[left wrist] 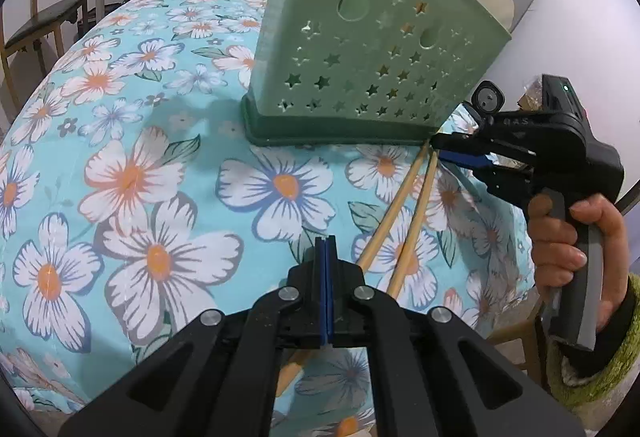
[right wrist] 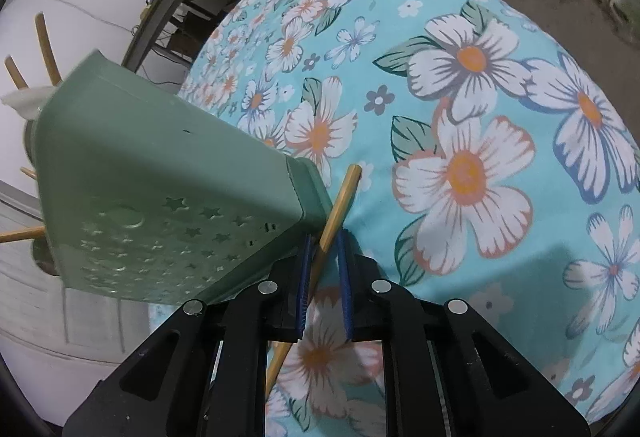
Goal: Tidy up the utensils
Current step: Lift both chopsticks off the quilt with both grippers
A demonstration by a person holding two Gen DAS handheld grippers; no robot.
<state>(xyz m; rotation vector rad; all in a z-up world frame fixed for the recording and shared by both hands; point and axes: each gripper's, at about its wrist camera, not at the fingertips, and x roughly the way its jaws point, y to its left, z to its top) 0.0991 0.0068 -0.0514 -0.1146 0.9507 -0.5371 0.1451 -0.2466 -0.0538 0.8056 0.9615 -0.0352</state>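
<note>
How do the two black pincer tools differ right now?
The left gripper has its blue pads pressed together with nothing between them; the right gripper has a gap, and a chopstick passes through it. The left sits further from the green holder; the right sits by its base. Both have black jaws and blue pads.

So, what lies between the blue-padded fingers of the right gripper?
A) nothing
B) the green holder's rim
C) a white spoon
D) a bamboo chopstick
D: in the right wrist view, a thin bamboo chopstick passes between the right gripper fingers, beside the green star-perforated plastic holder.
</note>
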